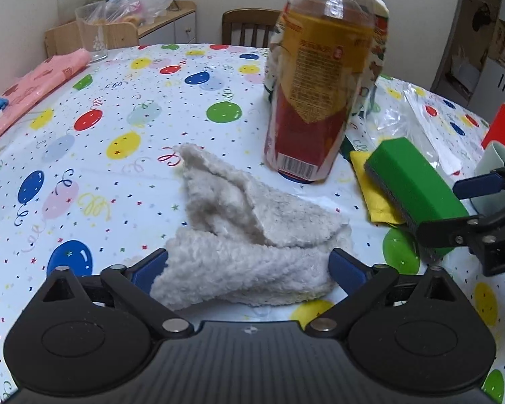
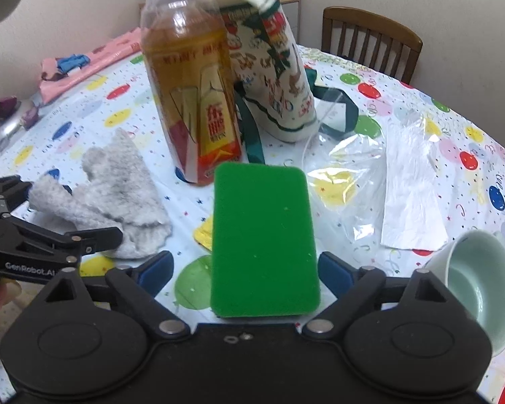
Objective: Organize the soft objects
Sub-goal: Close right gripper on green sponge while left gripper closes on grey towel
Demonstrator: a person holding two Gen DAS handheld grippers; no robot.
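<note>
Bottle (image 2: 192,97) holds amber drink mid-table; my left gripper (image 1: 249,269) straddles towel (image 1: 252,232), right gripper (image 2: 245,269) straddles sponge (image 2: 264,239), both wide, unclamped.

On the table stood one tea bottle (image 2: 192,101), one printed cloth bag (image 2: 276,70) and one pale green cup (image 2: 481,286) (tipped on its side). There lay one grey fluffy cloth (image 1: 245,235), one green sponge (image 2: 264,239) and one yellow cloth (image 1: 373,188).

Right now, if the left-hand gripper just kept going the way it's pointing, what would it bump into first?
Most likely the crumpled grey fluffy cloth on the balloon-print tablecloth. The left gripper already has the cloth's near edge between its open fingers. The tall amber drink bottle stands further behind.
</note>
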